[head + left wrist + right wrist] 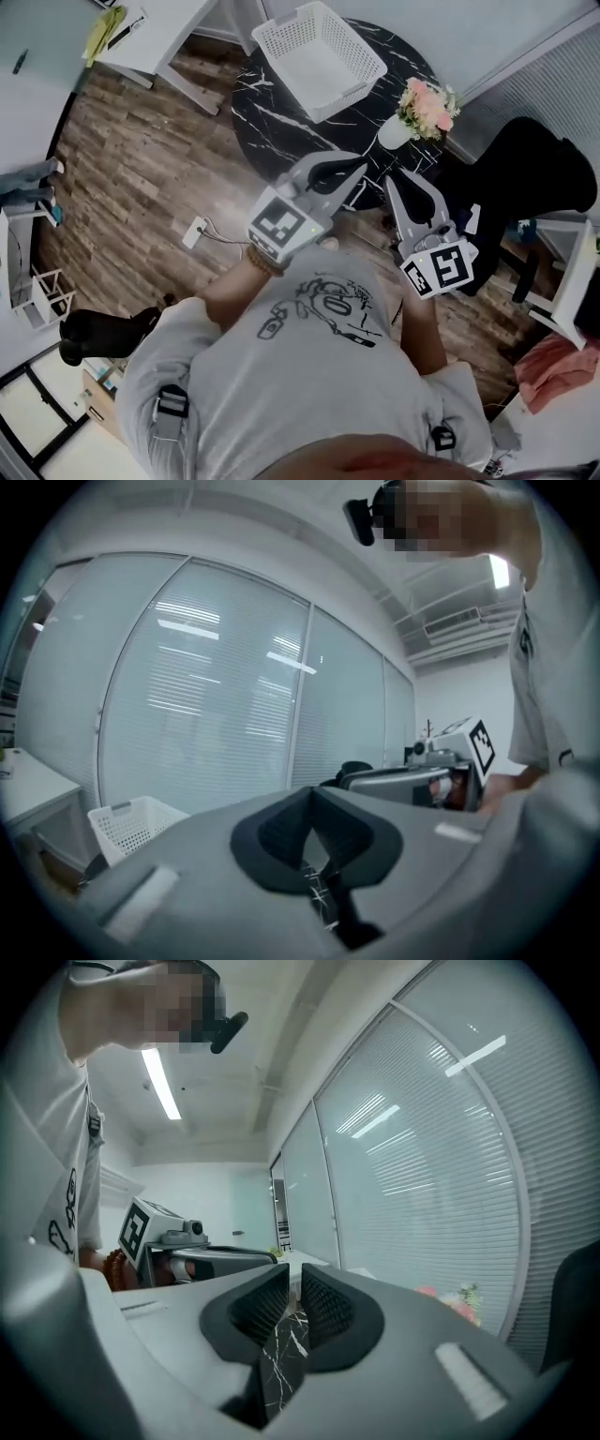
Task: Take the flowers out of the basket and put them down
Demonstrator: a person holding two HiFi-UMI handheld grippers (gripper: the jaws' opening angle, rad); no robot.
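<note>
Black marble table (281,141), white basket (281,54), wood floor (131,169)

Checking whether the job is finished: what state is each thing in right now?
White basket: empty, upright on the black table.
Flowers: in a white vase, standing beside the basket.
Left hand-held gripper: shut, empty.
Right hand-held gripper: jaws slightly apart, empty.
</note>
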